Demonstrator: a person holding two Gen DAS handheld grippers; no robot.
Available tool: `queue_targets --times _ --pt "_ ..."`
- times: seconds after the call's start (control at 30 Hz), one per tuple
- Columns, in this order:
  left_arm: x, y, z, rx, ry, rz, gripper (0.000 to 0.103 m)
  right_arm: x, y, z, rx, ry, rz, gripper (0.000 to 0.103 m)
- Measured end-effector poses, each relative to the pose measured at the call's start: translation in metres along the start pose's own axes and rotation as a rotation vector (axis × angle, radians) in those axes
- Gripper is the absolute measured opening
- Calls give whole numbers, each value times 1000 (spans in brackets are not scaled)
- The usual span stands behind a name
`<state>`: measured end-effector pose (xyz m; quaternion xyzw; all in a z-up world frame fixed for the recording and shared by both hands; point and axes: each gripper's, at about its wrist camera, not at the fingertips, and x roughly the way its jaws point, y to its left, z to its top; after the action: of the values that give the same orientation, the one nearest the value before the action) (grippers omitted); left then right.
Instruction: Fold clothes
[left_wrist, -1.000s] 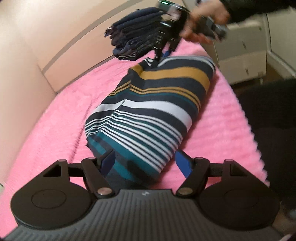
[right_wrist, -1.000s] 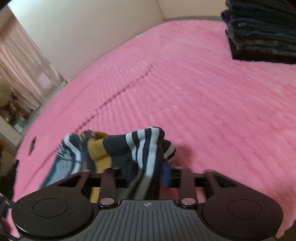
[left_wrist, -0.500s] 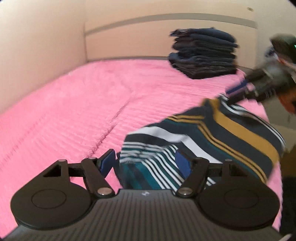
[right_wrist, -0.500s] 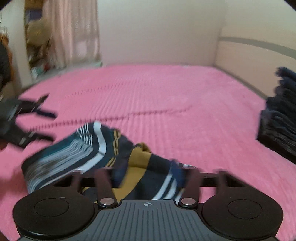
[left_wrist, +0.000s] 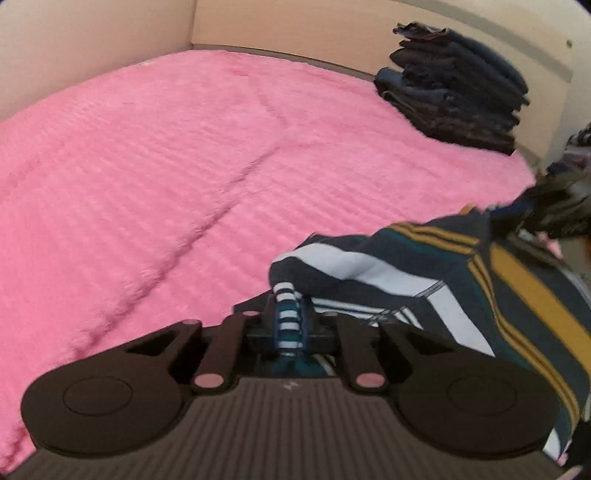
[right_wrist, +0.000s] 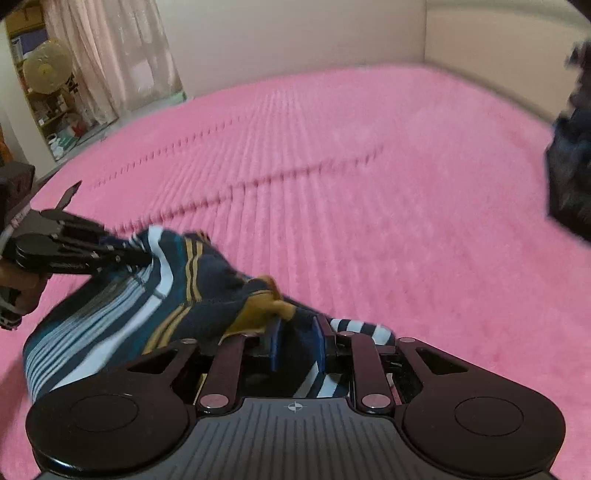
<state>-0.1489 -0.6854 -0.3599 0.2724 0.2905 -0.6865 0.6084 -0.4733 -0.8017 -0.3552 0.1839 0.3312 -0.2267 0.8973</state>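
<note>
A striped garment (left_wrist: 424, 273) in navy, white, teal and mustard hangs between my two grippers over the pink bed (left_wrist: 166, 166). My left gripper (left_wrist: 287, 325) is shut on a bunched striped edge of it. My right gripper (right_wrist: 297, 343) is shut on the other end of the striped garment (right_wrist: 155, 302). The right gripper also shows at the right edge of the left wrist view (left_wrist: 554, 218). The left gripper shows at the left of the right wrist view (right_wrist: 74, 251).
A stack of dark folded clothes (left_wrist: 458, 85) sits at the far corner of the bed by the headboard, and shows blurred in the right wrist view (right_wrist: 572, 147). A curtain (right_wrist: 110, 55) and a fan (right_wrist: 46, 72) stand beyond the bed's left side.
My left gripper has closed on the garment's edge. Both grippers have swung round, and the garment has lifted and bunched between them.
</note>
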Motion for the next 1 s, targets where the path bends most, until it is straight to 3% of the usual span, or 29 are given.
queue_targets --times 0.1,0.27,0.43,0.6,0.7,0.8,0.9,0.93,1.0 --pt "-4 0 -7 -16 3 32 6 -17 19 2 -49 -76 7 20" --pt "5 7 -4 -78 11 21 10 31 34 6 -178 38 -16 20" --pt "-9 8 2 -86 27 41 19 41 -10 13 61 62 86 20" --pt "-52 -11 -4 -23 -17 64 20 -17 3 7 61 -19 62 20" --pt "-72 -31 -14 -12 -42 -6 23 -41 24 -12 60 -32 117 20" --pt "-68 -55 -32 8 -18 -56 25 -42 42 -42 30 26 145 20" --pt "-49 -66 -50 26 35 -32 28 -37 22 -65 190 29 194 20" --pt "-50 -65 -52 23 20 -28 30 -42 14 -67 262 21 202 20" --pt "-58 -62 -51 -6 22 -8 30 -66 17 -66 261 -22 165 20"
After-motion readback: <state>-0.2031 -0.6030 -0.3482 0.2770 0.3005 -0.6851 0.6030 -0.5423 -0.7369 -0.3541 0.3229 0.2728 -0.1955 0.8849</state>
